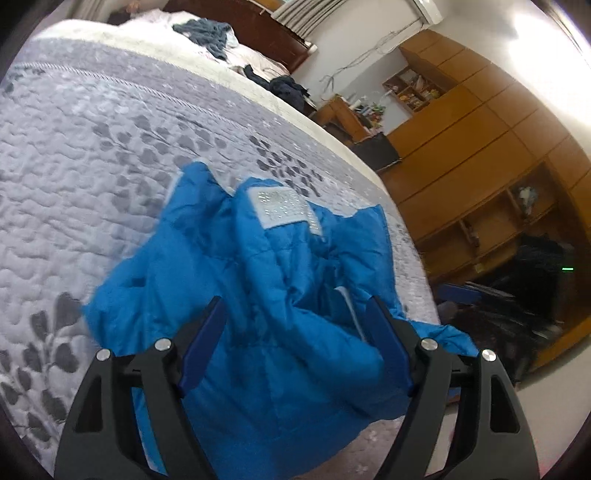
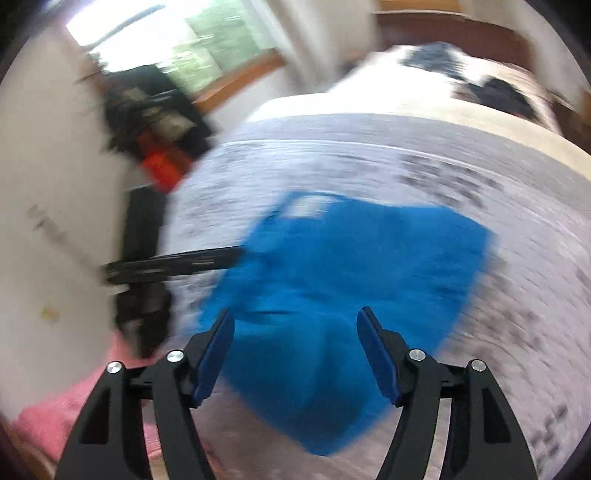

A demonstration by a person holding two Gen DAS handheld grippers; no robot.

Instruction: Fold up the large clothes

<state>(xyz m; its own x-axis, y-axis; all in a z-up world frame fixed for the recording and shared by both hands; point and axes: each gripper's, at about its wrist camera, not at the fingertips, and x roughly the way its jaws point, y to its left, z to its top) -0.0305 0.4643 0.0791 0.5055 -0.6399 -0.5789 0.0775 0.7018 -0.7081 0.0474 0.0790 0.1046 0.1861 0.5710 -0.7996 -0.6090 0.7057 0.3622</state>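
A bright blue padded jacket [image 1: 266, 295] lies crumpled near the edge of a bed, with a pale sparkly patch [image 1: 284, 208] facing up. My left gripper [image 1: 295, 317] is open just above the jacket's near folds, nothing between its blue pads. The right wrist view is heavily motion-blurred: the same blue jacket [image 2: 343, 280] spreads over the quilt, and my right gripper [image 2: 295, 325] stands open above its near part. A thin black shape at the jacket's left edge is too blurred to name.
A grey leaf-patterned quilt [image 1: 110, 166] covers the bed. Dark clothes [image 1: 284, 86] and a blue-grey knit [image 1: 207, 31] lie at the far end. Wooden cabinets and shelves [image 1: 480, 147] stand to the right, past the bed edge. Something pink [image 2: 59, 413] lies at lower left.
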